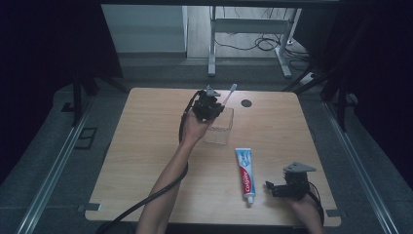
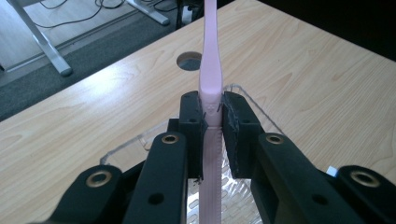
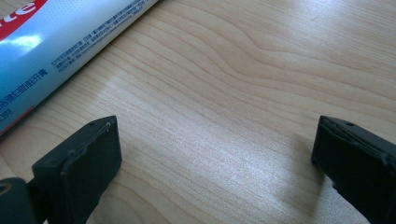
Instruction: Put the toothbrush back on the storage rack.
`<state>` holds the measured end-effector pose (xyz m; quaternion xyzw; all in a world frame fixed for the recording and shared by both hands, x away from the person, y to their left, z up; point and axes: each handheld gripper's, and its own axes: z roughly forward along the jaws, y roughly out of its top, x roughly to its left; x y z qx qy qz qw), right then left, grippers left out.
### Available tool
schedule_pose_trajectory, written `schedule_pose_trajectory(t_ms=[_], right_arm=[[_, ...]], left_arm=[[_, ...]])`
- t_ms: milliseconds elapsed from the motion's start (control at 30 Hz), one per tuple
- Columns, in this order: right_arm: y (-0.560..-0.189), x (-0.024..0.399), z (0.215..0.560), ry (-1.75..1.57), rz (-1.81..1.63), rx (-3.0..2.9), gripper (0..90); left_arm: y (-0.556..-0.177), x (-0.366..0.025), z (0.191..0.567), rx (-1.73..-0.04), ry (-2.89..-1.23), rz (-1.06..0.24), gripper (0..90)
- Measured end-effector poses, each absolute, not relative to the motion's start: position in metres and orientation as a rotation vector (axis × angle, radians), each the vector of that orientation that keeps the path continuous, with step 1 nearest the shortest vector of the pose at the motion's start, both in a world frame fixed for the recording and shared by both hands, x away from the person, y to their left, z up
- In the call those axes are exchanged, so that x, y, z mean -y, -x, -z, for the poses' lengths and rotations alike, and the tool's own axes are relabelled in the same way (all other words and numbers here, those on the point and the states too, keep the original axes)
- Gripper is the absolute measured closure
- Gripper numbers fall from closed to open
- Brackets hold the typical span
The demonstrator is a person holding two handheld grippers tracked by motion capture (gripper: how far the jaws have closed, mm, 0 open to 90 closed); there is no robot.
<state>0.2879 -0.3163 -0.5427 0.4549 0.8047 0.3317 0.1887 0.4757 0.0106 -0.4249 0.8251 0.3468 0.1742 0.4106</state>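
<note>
High view shows the wooden table [image 1: 146, 161] with lots of bare room on its left half and along the near edge. Toward the far side sits a clear plastic box [image 1: 220, 127], well away from every edge, and a small round hole [image 1: 246, 103] lies just past it. A toothpaste tube [image 1: 245, 174] lies flat nearer the person, its long side running from far to near, with the cap at the near end. The left gripper [image 1: 215, 105] hangs right over the box, and its jaws are squeezed tight on a pink toothbrush [image 1: 228, 93]. In the left gripper view the toothbrush [image 2: 210, 70] runs straight out between the pads [image 2: 233, 122], long and thin, and its free end points away toward the far table edge, past the hole. The right gripper [image 1: 271, 187] sits low just beside the tube's cap end, close to the near right corner. Its jaws stand wide apart with only bare wood between them.
</note>
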Motion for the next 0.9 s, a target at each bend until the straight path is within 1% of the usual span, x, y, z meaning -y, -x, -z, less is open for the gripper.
schedule_pose_trajectory(t_ms=[667, 900], right_arm=[[-0.288, 0.316, 0.543, -1.28, -0.933, -2.264, 0.8], [-0.288, 0.316, 0.543, -1.28, -0.933, -2.264, 0.8]], left_arm=[[-0.472, -0.008, 0.452, -0.901, -2.118, -0.421, 78.8], [-0.47, -0.005, 0.453, -0.894, -2.14, -0.439, 78.8]])
